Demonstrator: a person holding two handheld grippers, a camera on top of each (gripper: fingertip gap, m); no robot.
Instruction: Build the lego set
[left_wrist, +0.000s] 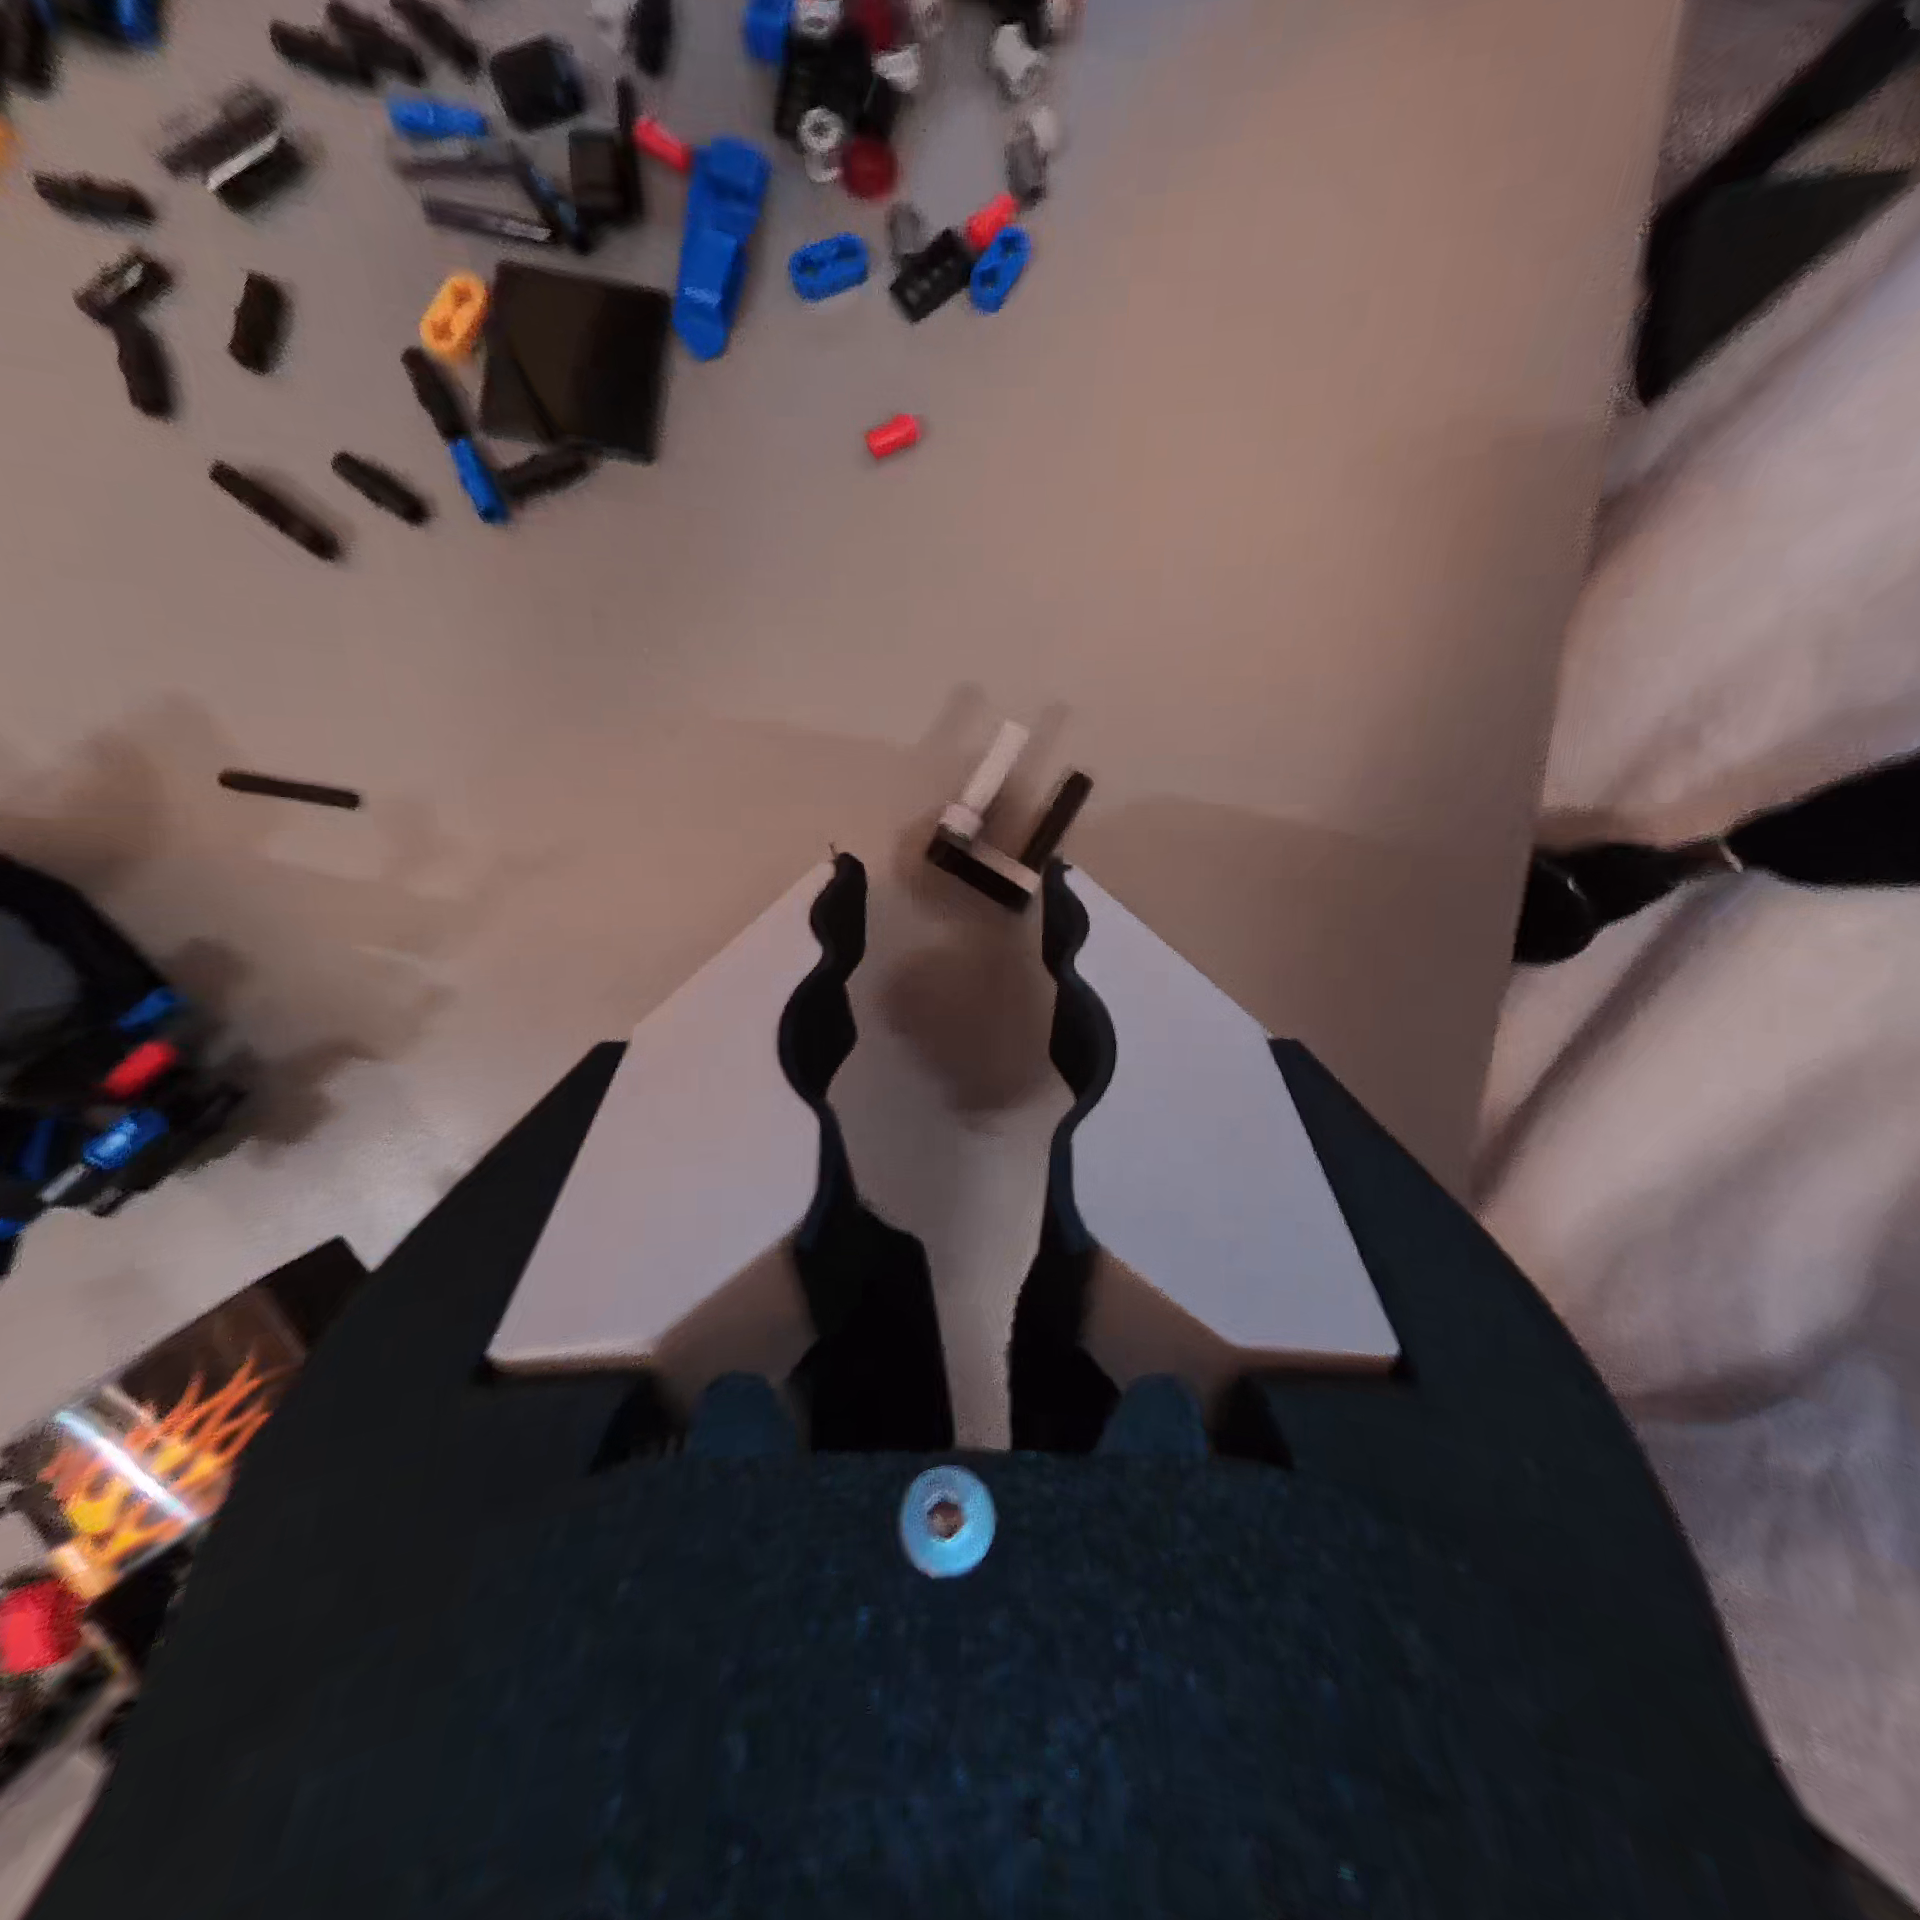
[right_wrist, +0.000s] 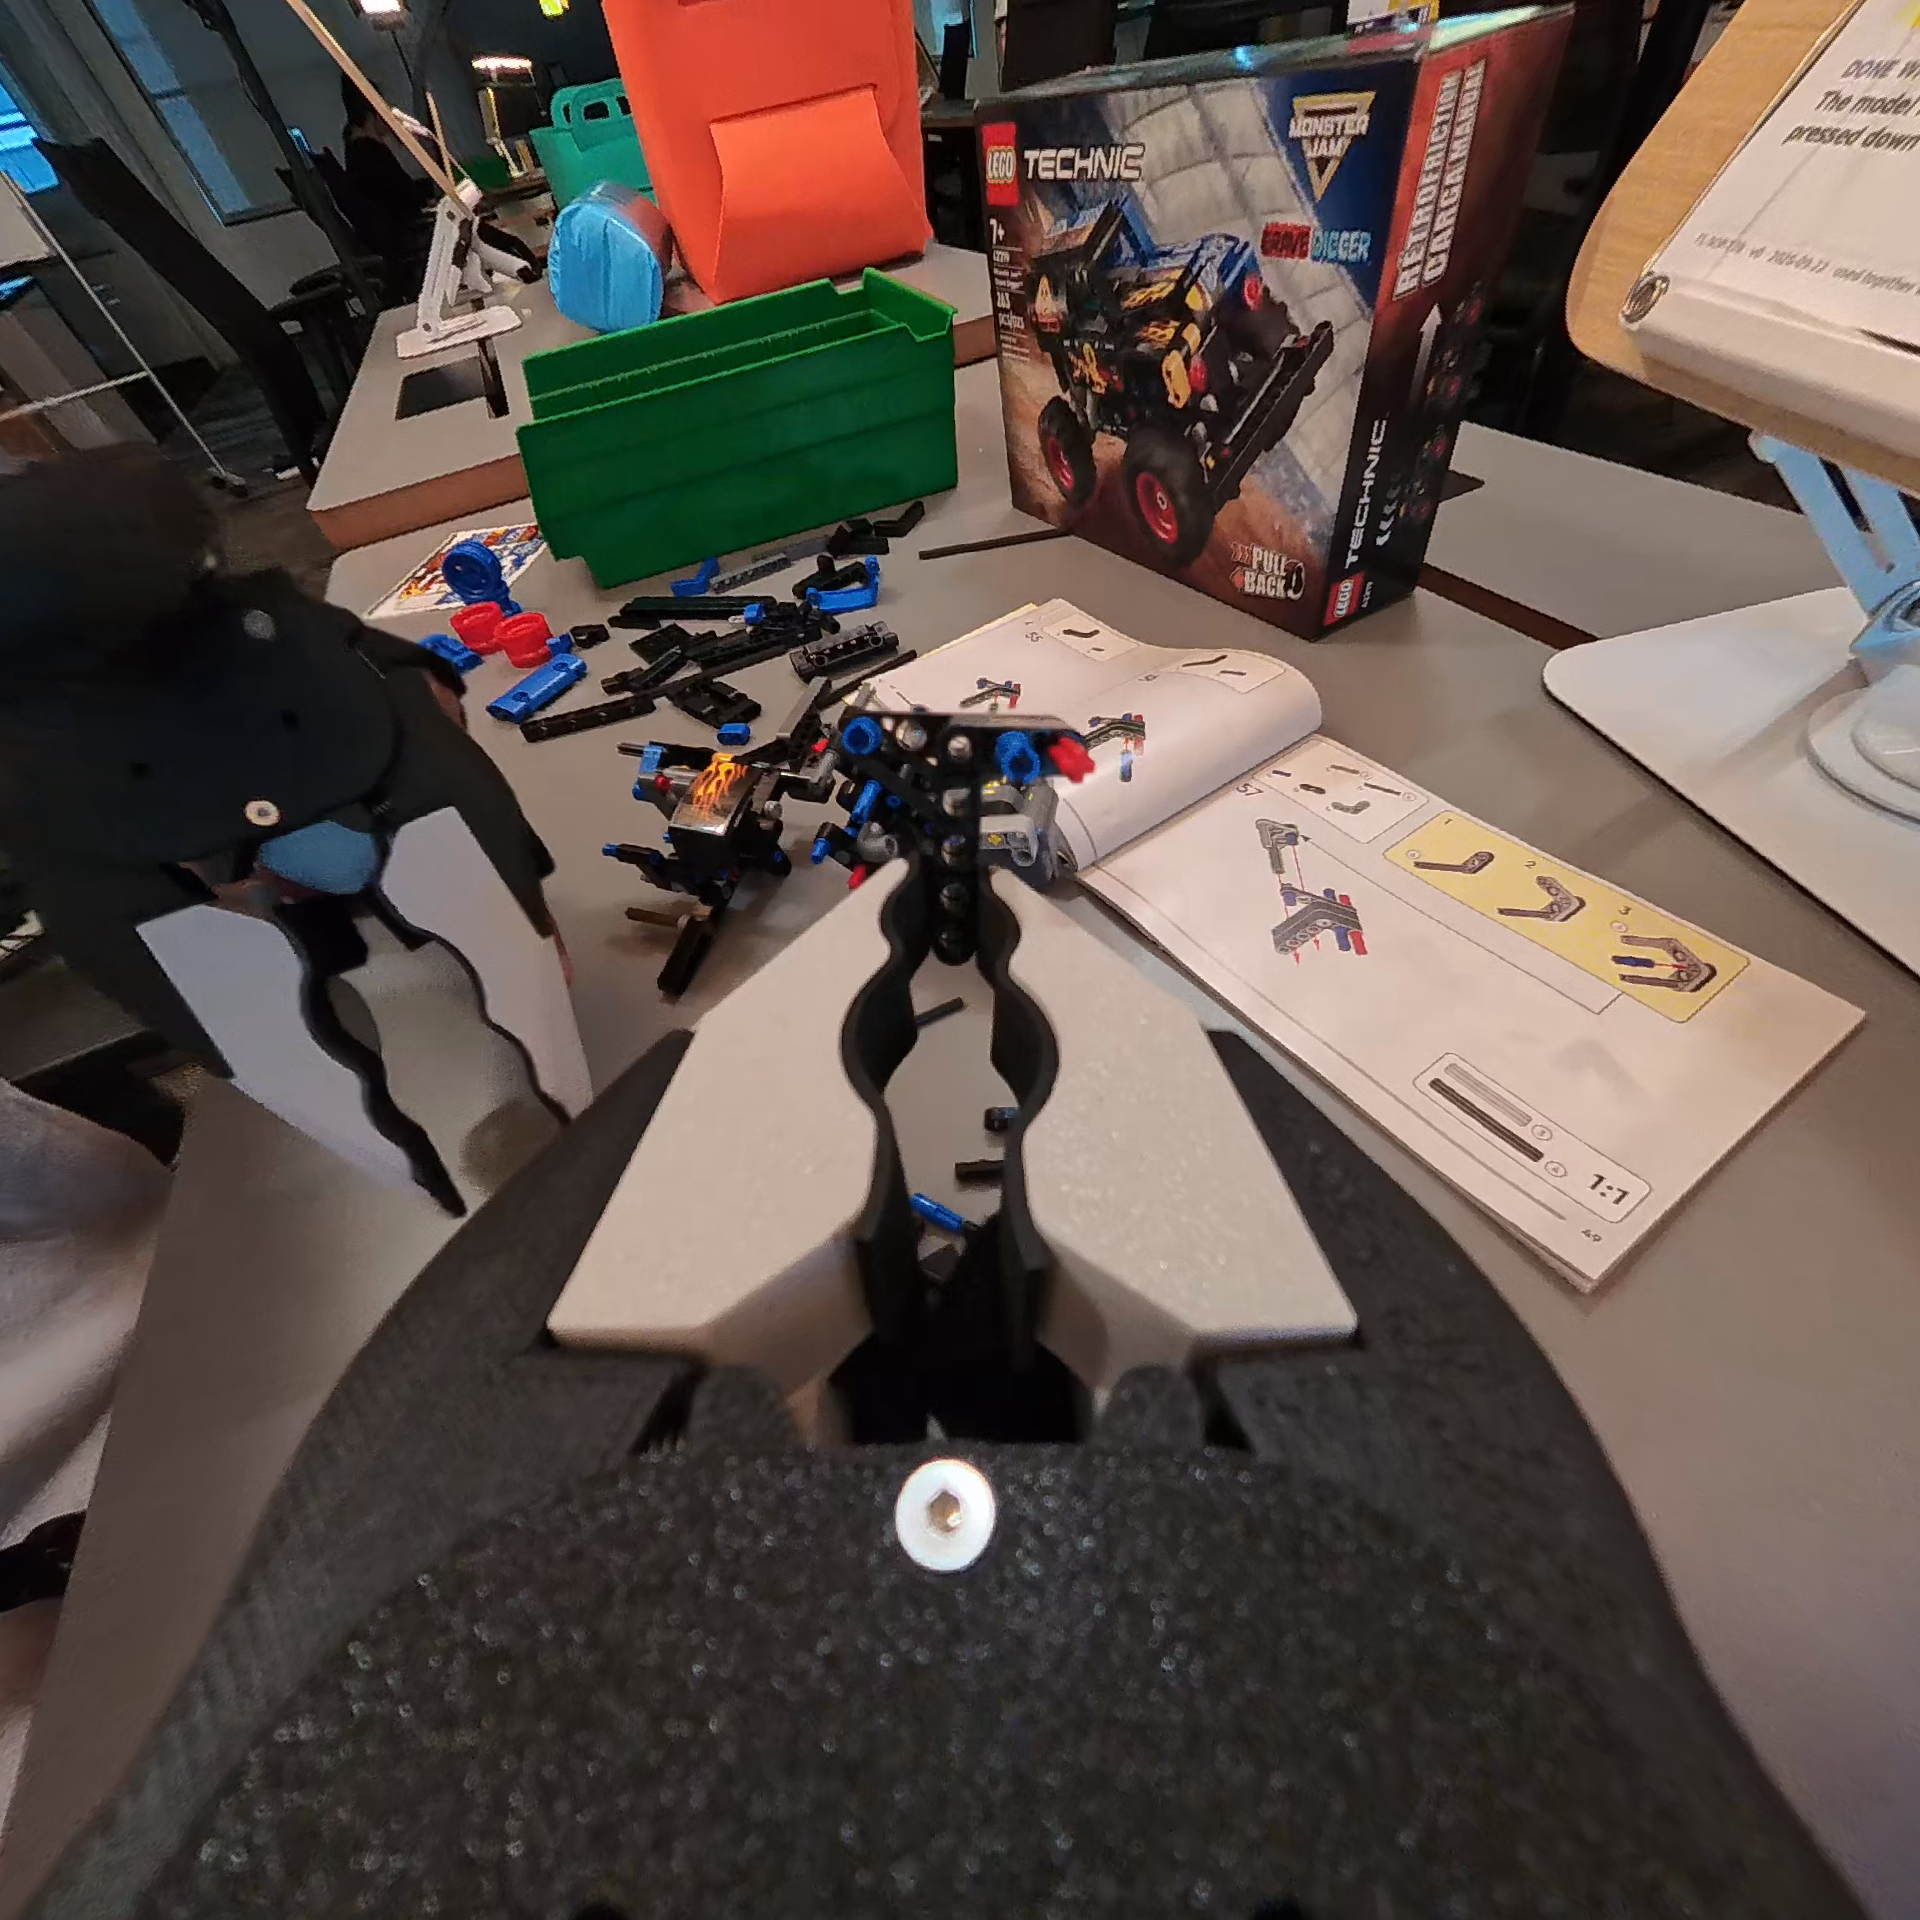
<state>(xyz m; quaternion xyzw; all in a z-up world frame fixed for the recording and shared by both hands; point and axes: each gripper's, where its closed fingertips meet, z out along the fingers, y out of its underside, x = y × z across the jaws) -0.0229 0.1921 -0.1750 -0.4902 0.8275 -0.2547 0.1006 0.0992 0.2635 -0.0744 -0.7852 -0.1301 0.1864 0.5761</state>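
My right gripper (right_wrist: 951, 894) is shut on a black Technic beam of a small sub-assembly (right_wrist: 951, 774) with blue and red pins, and holds it upright above the table. My left gripper (left_wrist: 954, 883) is open and empty, pointing down at the table. A small black connector with a tan pin and a black pin (left_wrist: 997, 831) lies just ahead of its fingertips, beside the right one. The left gripper also shows at the left of the right wrist view (right_wrist: 499, 1153), open. A part-built chassis with a flame panel (right_wrist: 717, 821) lies behind the held assembly.
Loose black, blue and red pieces (right_wrist: 707, 644) (left_wrist: 582, 208) are spread over the table. An open instruction booklet (right_wrist: 1351, 935), the set's box (right_wrist: 1226, 332) and a green bin (right_wrist: 738, 416) stand farther back. A red pin (left_wrist: 891, 436) and a black axle (left_wrist: 289, 790) lie apart. The table edge (left_wrist: 1558, 623) runs along the right.
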